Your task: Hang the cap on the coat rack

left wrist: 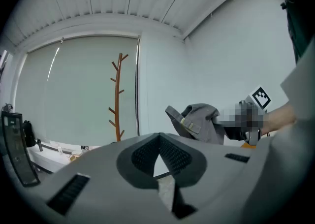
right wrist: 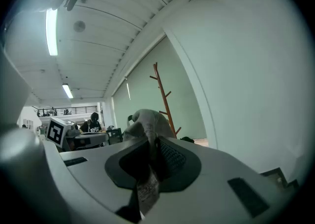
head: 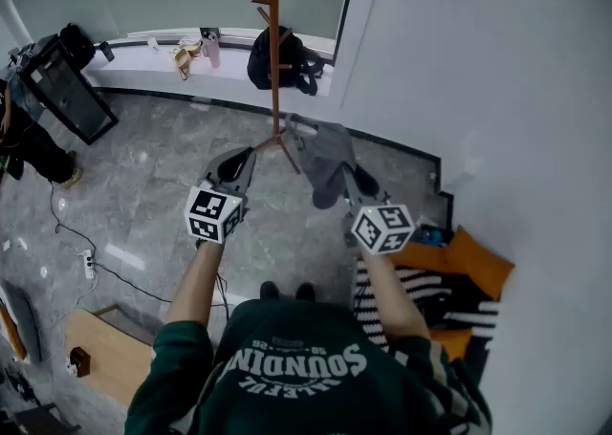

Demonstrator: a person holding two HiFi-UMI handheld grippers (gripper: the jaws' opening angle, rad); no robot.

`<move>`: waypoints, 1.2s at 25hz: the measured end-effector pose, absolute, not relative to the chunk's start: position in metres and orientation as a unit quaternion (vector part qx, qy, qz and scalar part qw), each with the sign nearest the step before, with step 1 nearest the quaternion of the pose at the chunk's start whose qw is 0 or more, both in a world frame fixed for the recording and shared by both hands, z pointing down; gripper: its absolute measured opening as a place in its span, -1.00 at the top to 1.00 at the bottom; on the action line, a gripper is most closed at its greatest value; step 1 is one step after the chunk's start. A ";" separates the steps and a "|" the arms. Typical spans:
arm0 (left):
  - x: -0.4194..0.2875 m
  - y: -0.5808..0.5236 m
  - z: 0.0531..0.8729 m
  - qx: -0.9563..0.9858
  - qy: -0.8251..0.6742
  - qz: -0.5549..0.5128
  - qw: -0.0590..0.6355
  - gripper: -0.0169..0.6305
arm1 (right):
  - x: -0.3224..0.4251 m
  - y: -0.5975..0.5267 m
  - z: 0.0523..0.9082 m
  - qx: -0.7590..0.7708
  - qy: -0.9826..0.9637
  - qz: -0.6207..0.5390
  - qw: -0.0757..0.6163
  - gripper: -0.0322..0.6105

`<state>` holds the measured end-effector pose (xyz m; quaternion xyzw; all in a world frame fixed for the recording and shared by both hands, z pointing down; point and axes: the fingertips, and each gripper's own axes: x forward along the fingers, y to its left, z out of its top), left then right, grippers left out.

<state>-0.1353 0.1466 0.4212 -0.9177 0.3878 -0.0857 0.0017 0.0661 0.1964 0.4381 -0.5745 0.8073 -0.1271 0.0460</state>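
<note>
in the head view the right claw (head: 352,184) clamps the cap (head: 325,156) in the air, short of the coat rack (head: 274,41), so carry it forward; the left gripper view shows the left claw (left wrist: 159,142) closed and empty (keep it aside); the right gripper view shows the fabric pinched, so hook a peg (right wrist: 168,93) before loosening.

Open floor (head: 153,194) leaves free room from the near side up to the coat rack (head: 275,51), with only the cap (head: 330,161) hanging in that gap, while the wall (head: 497,89) crowds the right and the sill (head: 143,53) and bag (head: 300,66) block the far side.
</note>
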 end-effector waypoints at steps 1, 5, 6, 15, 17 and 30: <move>-0.135 0.147 0.421 -0.917 0.389 -0.085 0.001 0.95 | 0.066 0.197 0.437 -0.573 0.809 -0.125 0.047 0.79; -0.133 0.150 0.421 -0.917 0.391 -0.082 -0.001 0.95 | 0.065 0.201 0.433 -0.567 0.814 -0.121 0.050 0.79; -0.132 0.151 0.421 -0.917 0.391 -0.082 0.000 0.95 | 0.066 0.202 0.433 -0.566 0.814 -0.121 0.049 0.78; -0.126 0.159 0.428 -0.914 0.398 -0.079 -0.011 0.95 | 0.072 0.208 0.438 -0.559 0.817 -0.135 0.053 0.78; -0.125 0.161 0.427 -0.913 0.400 -0.077 -0.010 0.95 | 0.074 0.209 0.439 -0.556 0.818 -0.137 0.053 0.78; -0.111 0.186 0.439 -0.906 0.414 -0.083 -0.020 0.95 | 0.088 0.225 0.449 -0.538 0.828 -0.147 0.058 0.78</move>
